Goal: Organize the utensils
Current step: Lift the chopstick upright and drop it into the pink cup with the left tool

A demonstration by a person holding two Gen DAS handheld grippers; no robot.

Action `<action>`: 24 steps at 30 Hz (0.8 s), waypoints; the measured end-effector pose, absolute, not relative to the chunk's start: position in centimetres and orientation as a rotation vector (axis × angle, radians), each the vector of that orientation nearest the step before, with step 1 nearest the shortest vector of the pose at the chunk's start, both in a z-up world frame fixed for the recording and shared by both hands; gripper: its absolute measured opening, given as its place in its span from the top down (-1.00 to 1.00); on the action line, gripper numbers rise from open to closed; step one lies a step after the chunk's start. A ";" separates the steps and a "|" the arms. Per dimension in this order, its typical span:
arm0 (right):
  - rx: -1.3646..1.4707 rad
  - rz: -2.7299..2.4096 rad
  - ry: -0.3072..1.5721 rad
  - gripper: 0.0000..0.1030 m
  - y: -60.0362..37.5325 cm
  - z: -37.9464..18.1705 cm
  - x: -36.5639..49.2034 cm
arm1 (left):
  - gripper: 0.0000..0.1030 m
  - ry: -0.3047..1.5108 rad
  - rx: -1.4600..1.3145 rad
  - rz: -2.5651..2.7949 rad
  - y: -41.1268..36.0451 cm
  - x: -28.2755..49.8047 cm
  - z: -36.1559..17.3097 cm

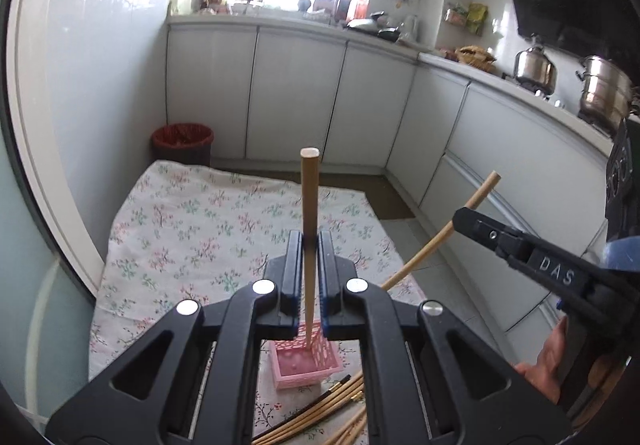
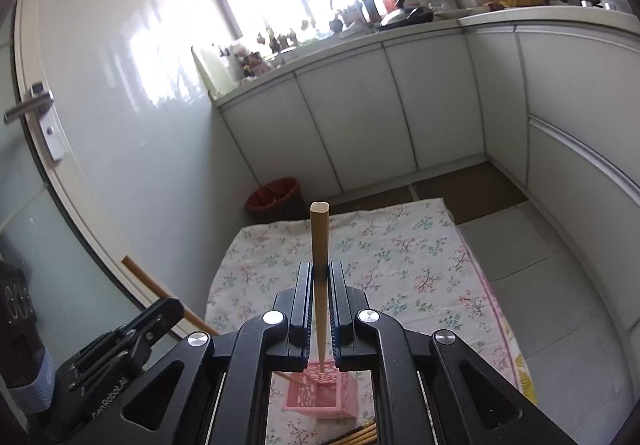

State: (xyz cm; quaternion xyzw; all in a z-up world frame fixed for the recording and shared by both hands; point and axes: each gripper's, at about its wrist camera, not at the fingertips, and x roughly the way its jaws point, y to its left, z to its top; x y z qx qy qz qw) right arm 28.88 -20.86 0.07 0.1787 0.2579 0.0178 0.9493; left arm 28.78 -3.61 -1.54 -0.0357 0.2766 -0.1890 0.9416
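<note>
We hold a two-finger gripper in each hand over a floral cloth point(image 1: 192, 229) on a kitchen floor. The left gripper point(image 1: 310, 245) has its jaws pressed onto a wooden chopstick point(image 1: 309, 205). The stick's long axis runs almost along the line of the fingers: its blunt end sticks out beyond the fingertips, and its thin end runs back between the jaws.

The right gripper point(image 2: 320, 277) pinches a second chopstick point(image 2: 320, 245) in the same way, blunt end beyond the fingertips and thin end trailing back.

The pink basket point(image 1: 304, 359), a small openwork plastic holder, sits on the cloth below and behind both pairs of jaws. In each wrist view the thin tip of the held stick lines up over the basket's open mouth; we cannot tell whether either tip is inside it. Both hands look about equally near the basket, the right gripper just beside the left.

More loose chopsticks point(image 1: 320, 417) lie on the cloth just beside the basket, on the side nearest us.

Readable writing: "DAS" on the right gripper's body, seen from the left wrist, and "GenRobot.AI" on the left gripper's body, seen from the right wrist.
</note>
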 end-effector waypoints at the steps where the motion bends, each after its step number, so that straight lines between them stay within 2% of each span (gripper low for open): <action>1: 0.351 0.037 0.537 0.85 -20.4 -0.8 29.6 | 0.84 0.572 -0.073 -0.384 -3.7 29.1 -1.9; 6: 0.334 0.072 0.584 0.84 -19.4 -3.4 31.0 | 0.81 0.641 -0.088 -0.382 -3.7 30.2 -4.2; 7: 0.335 0.075 0.592 0.84 -19.3 -3.5 31.1 | 0.74 0.649 -0.094 -0.386 -3.7 30.3 -4.2; 12: 0.337 0.053 0.586 0.83 -19.7 -3.2 30.1 | 0.71 0.620 -0.104 -0.382 -3.3 28.8 -2.7; 14: 0.323 0.042 0.571 0.81 -19.8 -2.6 29.3 | 0.61 0.607 -0.098 -0.377 -3.3 28.3 -2.1; 16: 0.313 0.030 0.562 0.70 -19.8 -2.0 28.5 | 0.48 0.595 -0.100 -0.380 -3.1 27.5 -1.5; 20: 0.298 -0.004 0.558 0.47 -19.9 -1.2 26.4 | 0.46 0.582 -0.076 -0.363 -3.2 25.7 -0.8; 22: 0.292 -0.029 0.549 0.22 -20.0 -1.1 25.0 | 0.44 0.580 -0.062 -0.340 -3.1 24.9 -0.7; 24: 0.284 -0.060 0.541 0.13 -20.1 -1.1 23.6 | 0.39 0.580 -0.061 -0.331 -2.9 23.7 -0.6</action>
